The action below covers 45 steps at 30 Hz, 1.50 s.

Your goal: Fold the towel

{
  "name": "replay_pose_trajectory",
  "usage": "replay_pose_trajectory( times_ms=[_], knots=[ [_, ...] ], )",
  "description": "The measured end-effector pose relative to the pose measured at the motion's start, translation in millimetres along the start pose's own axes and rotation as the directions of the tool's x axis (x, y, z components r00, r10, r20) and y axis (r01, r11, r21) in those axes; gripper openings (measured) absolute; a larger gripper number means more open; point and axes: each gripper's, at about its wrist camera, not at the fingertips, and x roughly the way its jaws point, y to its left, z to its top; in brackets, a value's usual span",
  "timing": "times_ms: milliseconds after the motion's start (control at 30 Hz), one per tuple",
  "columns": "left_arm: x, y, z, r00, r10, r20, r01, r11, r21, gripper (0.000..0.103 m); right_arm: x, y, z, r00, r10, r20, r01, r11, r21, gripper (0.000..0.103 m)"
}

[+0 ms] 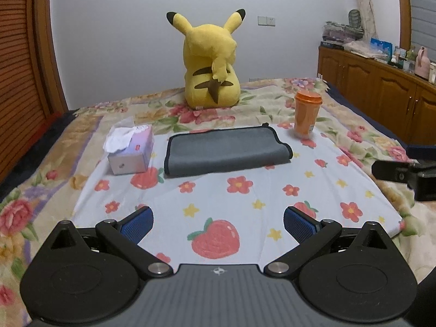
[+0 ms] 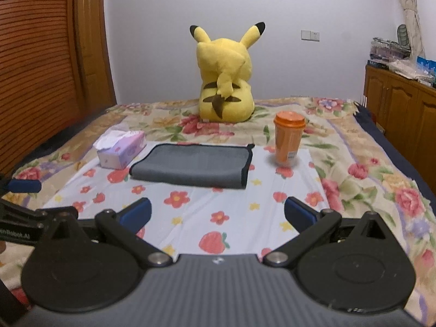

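A grey towel with black trim [image 1: 227, 151] lies folded into a flat strip on a white flowered cloth [image 1: 231, 199] spread on the bed; it also shows in the right wrist view [image 2: 192, 167]. My left gripper [image 1: 218, 222] is open and empty, held above the near part of the cloth, well short of the towel. My right gripper [image 2: 218, 214] is open and empty too, also short of the towel. The right gripper's body shows at the right edge of the left wrist view [image 1: 408, 173].
A tissue box [image 1: 130, 150] stands left of the towel. An orange lidded cup [image 1: 307, 114] stands to its right. A yellow plush toy [image 1: 211, 62] sits behind. A wooden cabinet [image 1: 381, 92] lines the right wall, a wooden door [image 2: 41, 68] the left.
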Motion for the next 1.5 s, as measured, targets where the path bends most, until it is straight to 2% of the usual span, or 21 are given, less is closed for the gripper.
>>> replay_pose_trajectory(
  times_ms=[567, 867, 1100, 1500],
  knots=[
    [16.6, 1.7, -27.0, 0.999, -0.003, -0.050, 0.001, 0.999, -0.055, 0.103, 20.9, 1.7, -35.4, 0.997, -0.007, -0.076, 0.007, 1.000, 0.008, 0.103],
    [25.8, 6.7, -37.5, 0.998, -0.003, -0.070, -0.003, 0.996, -0.087, 0.103, 28.8, -2.4, -41.0, 0.996, -0.016, -0.088, 0.019, 0.999, 0.028, 0.103],
    [19.8, 11.3, -35.9, 0.999, 0.018, -0.039, -0.022, 0.994, -0.106, 0.103, 28.3, -3.4, -40.7, 0.997, -0.022, -0.079, 0.025, 0.999, 0.027, 0.103],
    [6.2, 10.9, -33.1, 0.998, 0.044, 0.041, -0.041, 0.995, -0.089, 0.103, 16.7, -3.9, -38.5, 0.999, -0.042, 0.000, 0.042, 0.999, 0.007, 0.103]
  ],
)
